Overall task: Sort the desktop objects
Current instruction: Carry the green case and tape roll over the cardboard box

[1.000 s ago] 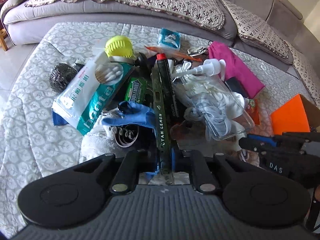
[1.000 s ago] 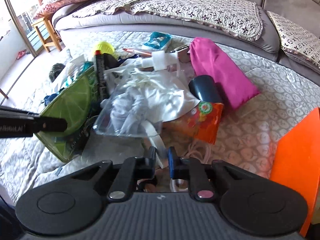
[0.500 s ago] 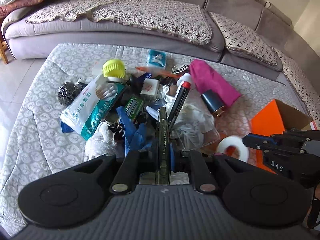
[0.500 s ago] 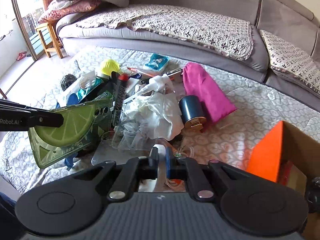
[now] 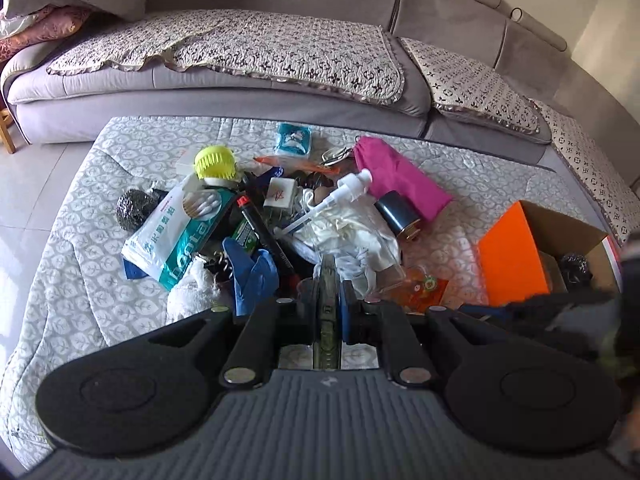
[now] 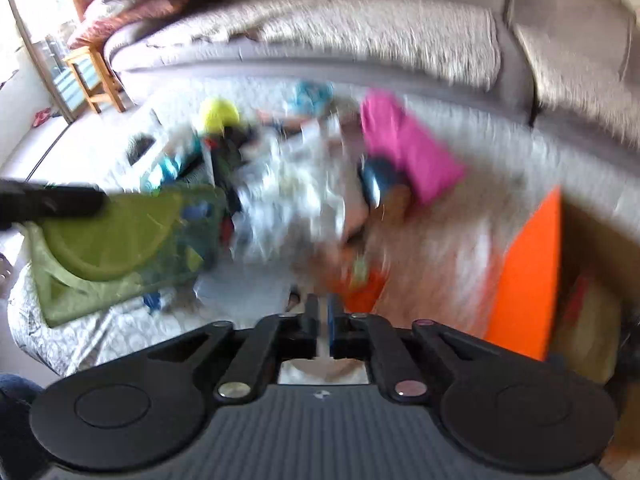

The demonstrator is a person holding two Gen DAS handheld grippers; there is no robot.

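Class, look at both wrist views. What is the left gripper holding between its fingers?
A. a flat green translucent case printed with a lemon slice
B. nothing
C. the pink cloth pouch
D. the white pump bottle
A. The left gripper is shut on the thin edge of the green lemon case, and the right wrist view shows its broad face with the lemon-slice print, lifted above the clutter.

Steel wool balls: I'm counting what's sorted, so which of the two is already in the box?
The steel wool ball inside the cardboard box with the orange flap. The other steel wool ball lies on the quilted cover beside the cotton swab pack.
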